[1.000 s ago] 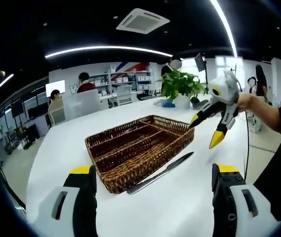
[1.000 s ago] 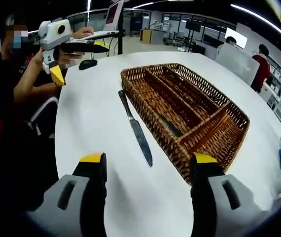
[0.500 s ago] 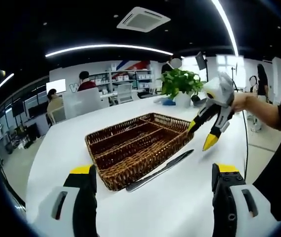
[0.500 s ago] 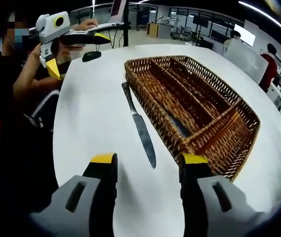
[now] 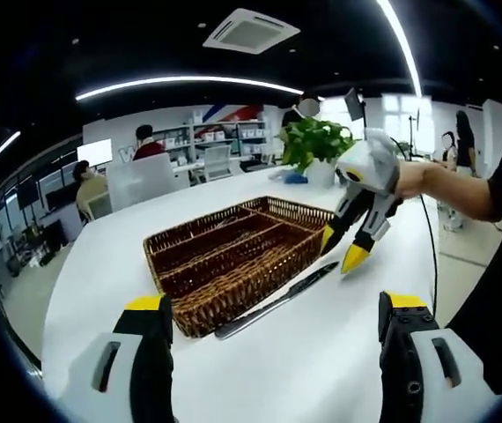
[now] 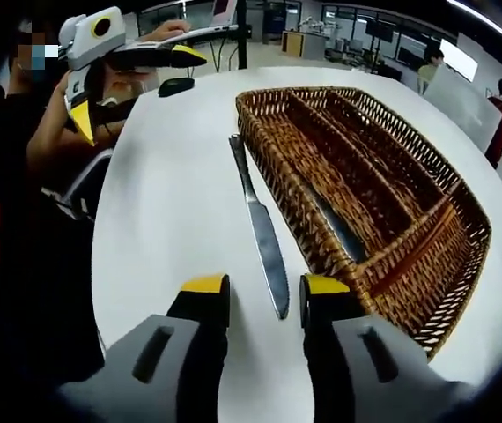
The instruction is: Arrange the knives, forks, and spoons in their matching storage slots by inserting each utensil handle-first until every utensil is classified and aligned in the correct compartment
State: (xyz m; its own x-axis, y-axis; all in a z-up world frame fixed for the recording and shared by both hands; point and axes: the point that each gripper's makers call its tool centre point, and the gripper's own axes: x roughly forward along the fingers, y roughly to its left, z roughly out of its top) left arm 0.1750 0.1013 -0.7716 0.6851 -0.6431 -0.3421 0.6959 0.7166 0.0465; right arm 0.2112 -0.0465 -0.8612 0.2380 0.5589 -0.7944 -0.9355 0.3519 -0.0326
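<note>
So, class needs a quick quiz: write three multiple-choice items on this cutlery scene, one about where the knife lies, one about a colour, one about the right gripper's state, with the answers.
1. Where does the knife lie?
A. inside a slot of the basket
B. on the white table beside the basket
C. between the left gripper's jaws

2. What colour are the jaw tips of the right gripper?
A. yellow
B. red
C. green

3. How do the right gripper's jaws stand?
A. shut on the knife
B. apart, one on each side of the knife's tip
C. clamped on the basket rim

Answers: 1 B, the knife rests on the white table along the long side of the wicker basket. 2 A, both tips are yellow. 3 B, a gap shows between the jaws and the knife's tip points into it.
</note>
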